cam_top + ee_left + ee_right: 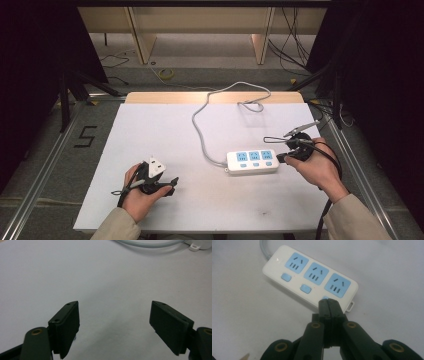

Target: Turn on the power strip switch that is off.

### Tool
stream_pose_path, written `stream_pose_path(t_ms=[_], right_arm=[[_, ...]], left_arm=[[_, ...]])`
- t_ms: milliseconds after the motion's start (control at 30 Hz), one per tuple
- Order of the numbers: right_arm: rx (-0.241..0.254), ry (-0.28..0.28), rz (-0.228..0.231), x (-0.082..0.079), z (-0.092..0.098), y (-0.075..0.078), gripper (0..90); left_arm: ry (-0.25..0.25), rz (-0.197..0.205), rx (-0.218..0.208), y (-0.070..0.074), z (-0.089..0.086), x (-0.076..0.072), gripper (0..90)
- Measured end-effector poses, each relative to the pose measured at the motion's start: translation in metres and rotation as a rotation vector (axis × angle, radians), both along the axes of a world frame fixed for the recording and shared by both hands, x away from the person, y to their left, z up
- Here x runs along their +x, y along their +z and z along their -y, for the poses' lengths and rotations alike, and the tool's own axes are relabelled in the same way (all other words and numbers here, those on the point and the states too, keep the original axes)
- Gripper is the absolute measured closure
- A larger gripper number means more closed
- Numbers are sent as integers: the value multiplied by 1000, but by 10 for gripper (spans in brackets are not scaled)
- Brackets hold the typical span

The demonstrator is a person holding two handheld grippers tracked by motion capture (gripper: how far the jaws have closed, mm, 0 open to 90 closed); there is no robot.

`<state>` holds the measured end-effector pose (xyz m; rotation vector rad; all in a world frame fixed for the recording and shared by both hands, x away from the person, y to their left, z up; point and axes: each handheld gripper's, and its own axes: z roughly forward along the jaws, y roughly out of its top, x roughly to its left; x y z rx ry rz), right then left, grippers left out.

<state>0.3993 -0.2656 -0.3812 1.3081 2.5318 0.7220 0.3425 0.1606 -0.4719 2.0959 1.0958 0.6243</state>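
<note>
A white power strip (252, 161) with three blue sockets and three blue buttons lies right of the table's middle; its grey cable (200, 130) runs to the far edge. My right gripper (281, 158) is shut, with nothing between its jaws. In the right gripper view its tips (328, 302) rest over the button beside the end socket of the strip (312, 277); whether they press it I cannot tell. My left gripper (170, 187) sits at the near left, apart from the strip. Its jaws stand open (115, 322) over bare table, with the cable (150, 243) far ahead.
The white table top (165, 130) has a wooden strip along its far edge. Metal rails run down both sides. A "5" mark (85, 136) is on the floor at left. Loose cables and a yellow coil (166, 74) lie on the floor beyond.
</note>
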Motion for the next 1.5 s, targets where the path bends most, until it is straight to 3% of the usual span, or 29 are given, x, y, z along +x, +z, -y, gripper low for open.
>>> stream_pose_path(t_ms=[1500], right_arm=[[-38,11,-45,22,-13,3,900]], left_arm=[[1,3,9,0,0,0,241]])
